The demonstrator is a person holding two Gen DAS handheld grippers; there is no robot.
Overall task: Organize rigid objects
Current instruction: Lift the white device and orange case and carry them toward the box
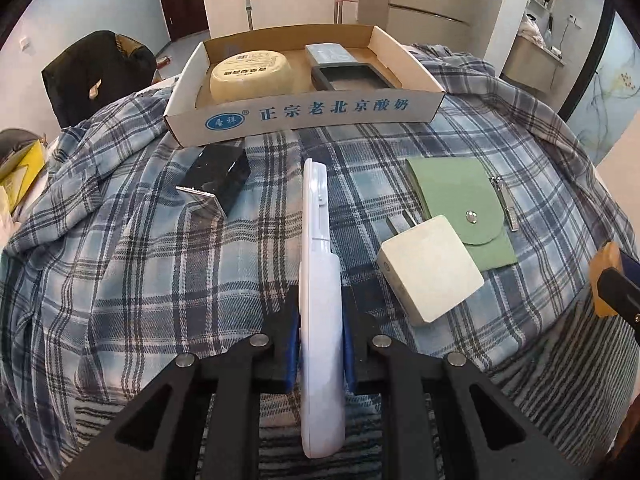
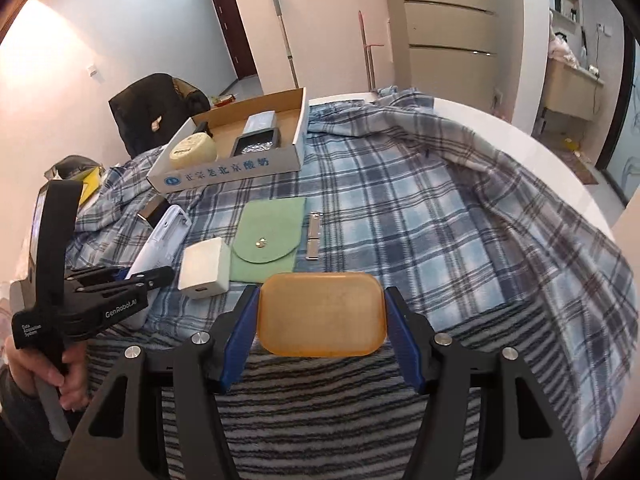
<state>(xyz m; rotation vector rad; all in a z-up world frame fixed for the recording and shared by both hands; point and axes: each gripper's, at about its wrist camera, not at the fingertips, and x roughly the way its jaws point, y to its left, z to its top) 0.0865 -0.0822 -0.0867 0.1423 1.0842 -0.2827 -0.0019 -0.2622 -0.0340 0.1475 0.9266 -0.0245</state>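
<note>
Left hand-held gripper (image 1: 320, 344) clamping a slim white device (image 1: 318, 272) edge-up between shut pads; right hand-held gripper (image 2: 322, 320) gripping an amber rounded case (image 2: 322, 314) at half spread. Lying beyond on the plaid cloth (image 1: 140, 264): white charger (image 1: 430, 268), green snap pouch (image 1: 460, 204), nail clipper (image 1: 505, 202), black box (image 1: 218, 178). Sitting farthest, a cardboard tray (image 1: 304, 114) holding a cream round tin (image 1: 250, 76) and a grey case (image 1: 348, 76).

A home: plaid blanket (image 2: 420, 208), wardrobe (image 2: 448, 32), mop (image 2: 286, 40) against the wall.
</note>
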